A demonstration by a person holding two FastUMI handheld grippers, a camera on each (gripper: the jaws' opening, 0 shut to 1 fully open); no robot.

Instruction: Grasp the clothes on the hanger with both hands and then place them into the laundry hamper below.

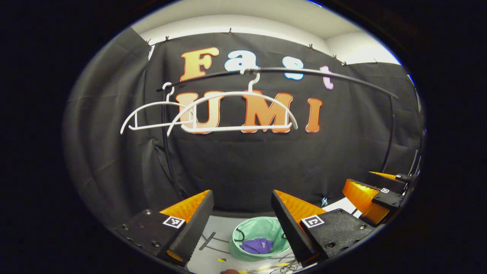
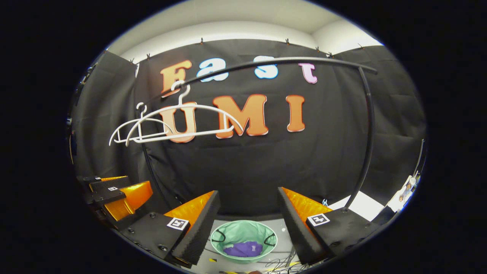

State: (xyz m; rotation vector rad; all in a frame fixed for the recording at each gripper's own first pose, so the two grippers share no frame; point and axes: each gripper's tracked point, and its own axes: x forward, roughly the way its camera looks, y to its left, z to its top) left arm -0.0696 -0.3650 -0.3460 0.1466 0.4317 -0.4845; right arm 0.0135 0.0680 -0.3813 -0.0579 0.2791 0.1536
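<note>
Well, the purple garment (image 1: 257,245) lies crumpled at the bottom of the green laundry hamper (image 1: 243,233), which stands on the pale floor (image 1: 213,258) below the black rail (image 1: 304,71). Two bare white hangers (image 1: 234,114) hang from that rail, side by side toward its left end, overlapping against the black cloth wall. The left gripper (image 1: 241,224) and the right gripper (image 2: 249,224) both hover above the hamper with fingers spread wide, nothing between them. Some loose cables (image 1: 285,267) trail on the floor just beside the hamper.
</note>
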